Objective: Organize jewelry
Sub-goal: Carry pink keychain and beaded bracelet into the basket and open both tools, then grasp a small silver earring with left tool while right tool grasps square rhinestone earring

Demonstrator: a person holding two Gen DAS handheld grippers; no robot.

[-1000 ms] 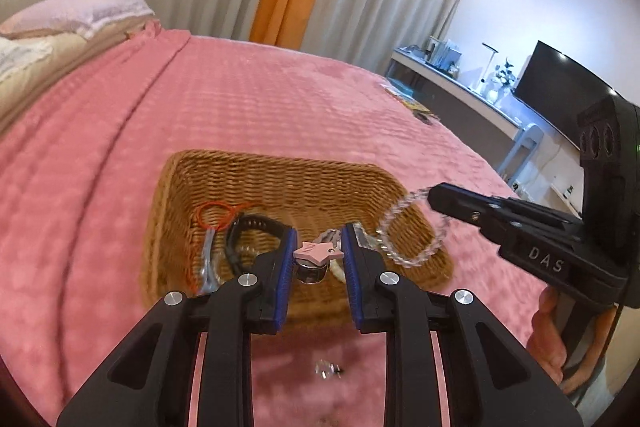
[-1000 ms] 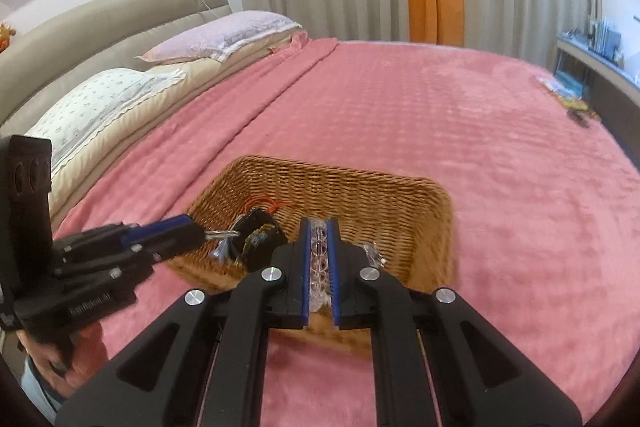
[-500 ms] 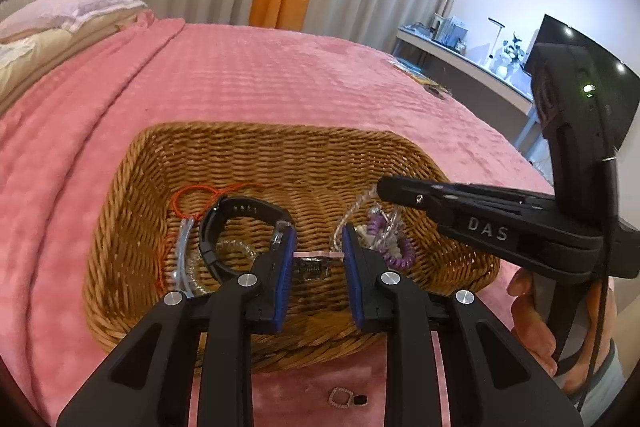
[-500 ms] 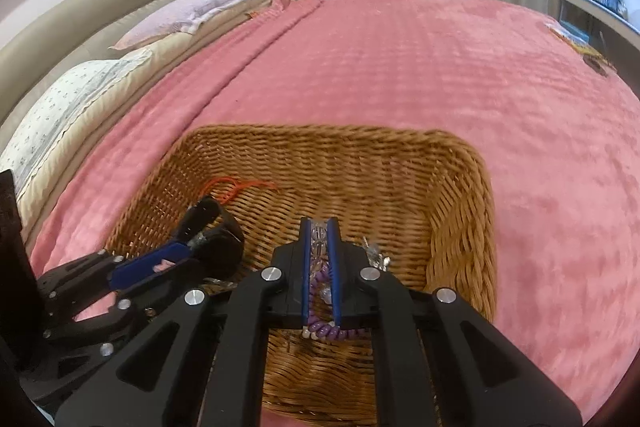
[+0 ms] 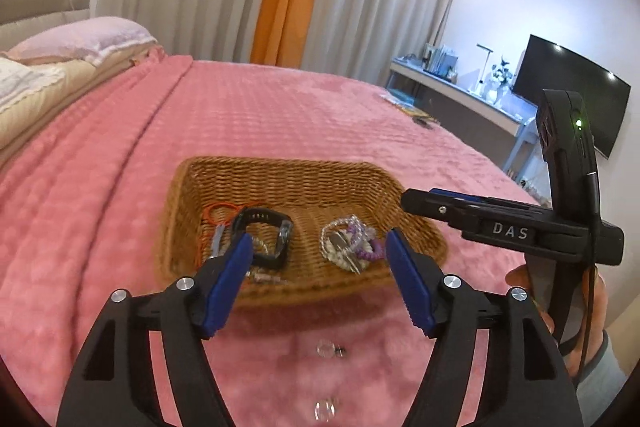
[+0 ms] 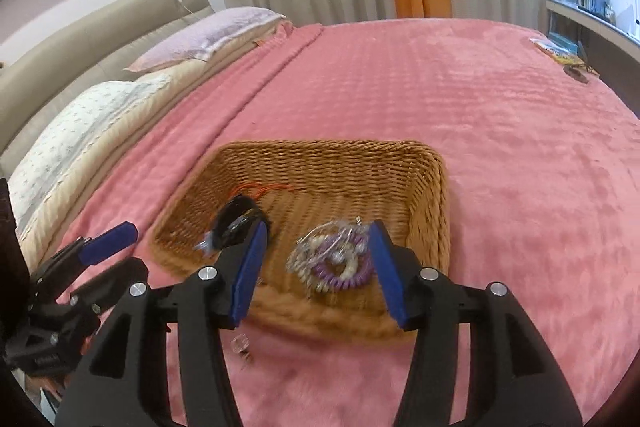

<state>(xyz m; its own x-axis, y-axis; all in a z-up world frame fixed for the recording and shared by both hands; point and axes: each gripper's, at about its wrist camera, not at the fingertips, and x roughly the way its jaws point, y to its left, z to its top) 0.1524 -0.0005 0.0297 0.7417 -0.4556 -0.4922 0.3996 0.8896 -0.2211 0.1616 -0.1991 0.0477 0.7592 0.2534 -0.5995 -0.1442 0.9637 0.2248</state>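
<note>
A wicker basket is sitting on the pink bedspread in the middle of both views. Inside it, toward the left, a black watch band is lying beside an orange cord; toward the right, a tangle of bead bracelets and a purple coil hair tie is resting on the basket floor.

The left gripper is filling the lower part of the left wrist view, its blue-padded jaws standing wide apart and opening, with nothing between them; the basket's near wall is showing through the gap. The right gripper is occupying the lower part of the right wrist view, its jaws also spread and opening, pinching nothing; the bracelet tangle is lying in the basket beyond the gap, clear of the pads.

In the left wrist view the right gripper is reaching in from the right edge toward the basket's right rim, a person's hand gripping its handle. Two small clear earrings are lying on the bedspread at the bottom centre, outside the basket. Pillows are lying at the upper left of the right wrist view.
</note>
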